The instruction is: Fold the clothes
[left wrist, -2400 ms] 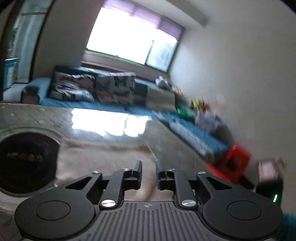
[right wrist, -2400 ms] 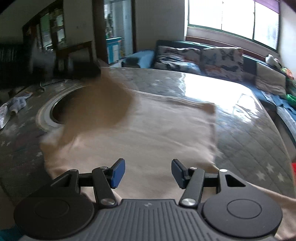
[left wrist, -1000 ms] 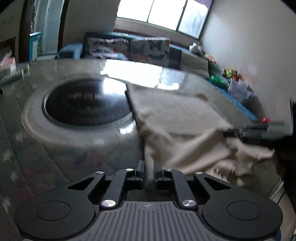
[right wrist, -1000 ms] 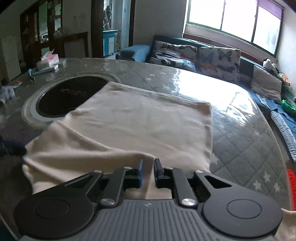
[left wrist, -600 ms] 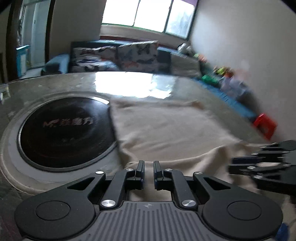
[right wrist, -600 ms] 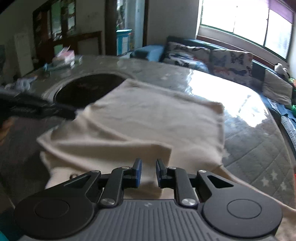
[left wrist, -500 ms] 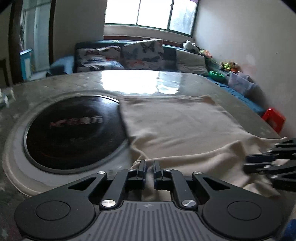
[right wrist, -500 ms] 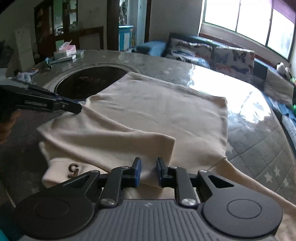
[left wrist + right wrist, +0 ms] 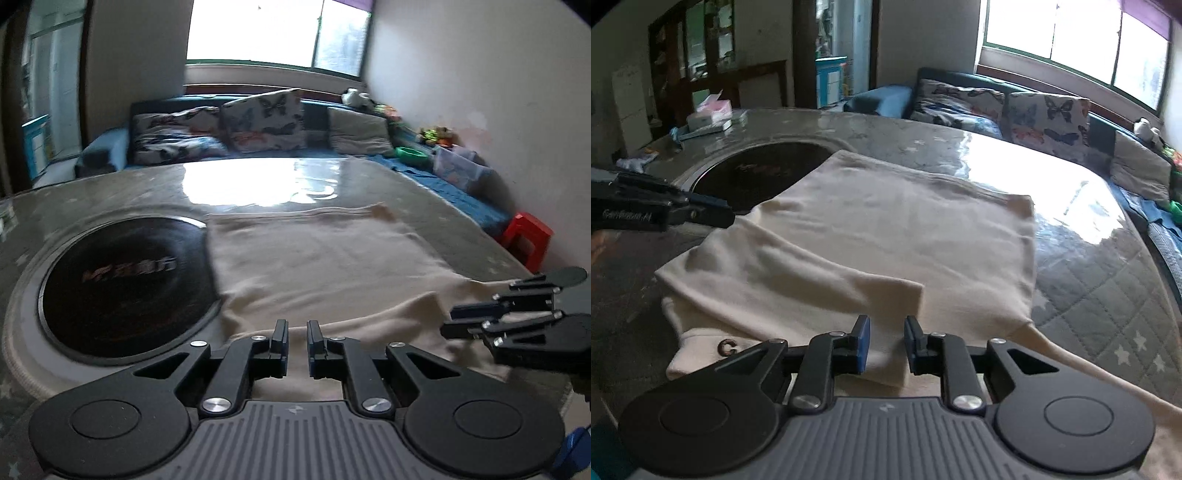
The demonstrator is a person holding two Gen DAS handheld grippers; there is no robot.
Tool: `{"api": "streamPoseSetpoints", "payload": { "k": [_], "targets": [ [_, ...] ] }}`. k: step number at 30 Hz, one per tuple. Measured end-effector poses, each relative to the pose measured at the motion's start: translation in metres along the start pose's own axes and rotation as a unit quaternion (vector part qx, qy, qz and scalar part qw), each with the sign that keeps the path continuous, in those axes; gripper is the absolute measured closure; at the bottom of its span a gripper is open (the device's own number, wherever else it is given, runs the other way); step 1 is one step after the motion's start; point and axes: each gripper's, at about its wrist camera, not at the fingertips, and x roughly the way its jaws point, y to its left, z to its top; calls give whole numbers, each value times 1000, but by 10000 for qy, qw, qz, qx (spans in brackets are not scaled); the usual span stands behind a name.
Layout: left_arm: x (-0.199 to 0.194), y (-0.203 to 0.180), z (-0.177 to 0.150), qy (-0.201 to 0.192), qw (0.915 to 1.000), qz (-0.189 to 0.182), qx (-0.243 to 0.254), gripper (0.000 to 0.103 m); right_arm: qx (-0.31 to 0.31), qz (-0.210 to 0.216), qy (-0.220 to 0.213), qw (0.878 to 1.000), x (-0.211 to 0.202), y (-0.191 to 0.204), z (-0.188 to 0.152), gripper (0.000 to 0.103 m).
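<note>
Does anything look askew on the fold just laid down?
Yes. The folded-over flap of the cream fabric garment lies crooked, its edge running diagonally, and its far left corner overlaps the round black inset in the table.

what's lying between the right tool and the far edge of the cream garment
Only the cream garment itself: a folded-over flap near the right tool, then flat fabric. The right wrist view shows nothing on it.

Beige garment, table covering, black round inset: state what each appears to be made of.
Beige garment: soft matte knit, probably cotton jersey; it drapes in loose folds with a stitched hem. Table covering: quilted grey fabric with stars, seemingly under a clear glossy sheet, since window glare mirrors off it. Black round inset: smooth dark glass or ceramic, likely, given its sheen and printed lettering.
</note>
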Motion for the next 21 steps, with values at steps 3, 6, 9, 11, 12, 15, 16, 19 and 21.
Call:
{"api": "streamPoseSetpoints", "payload": {
  "k": [3,6,9,11,12,15,16,19,21],
  "targets": [
    [5,-18,0,71,9995,-267,168,91,305,-205,-123,9992,-17,-14,-6,80],
    [11,-34,-1,135,9986,-421,301,88,713,-532,-202,9958,-34,-37,-21,80],
    [16,-45,-2,200,9977,-535,374,88,1198,-938,-233,9881,-51,-61,-40,80],
    [19,-51,-2,237,9971,-577,430,84,1526,-1238,-226,9802,-60,-79,-55,80],
    [20,-55,-2,241,9969,-589,466,81,1705,-1380,-216,9754,-64,-87,-63,80],
    [21,-64,-1,225,9962,-606,580,75,2211,-1713,-202,9599,-74,-111,-85,78],
    [22,-66,-1,230,9960,-621,604,74,2386,-1834,-221,9534,-79,-119,-95,78],
    [23,-73,-1,257,9954,-624,685,74,2749,-2119,-280,9374,-87,-137,-114,76],
    [24,-77,0,279,9949,-624,743,74,2991,-2243,-343,9268,-91,-149,-124,72]
  ]
}}
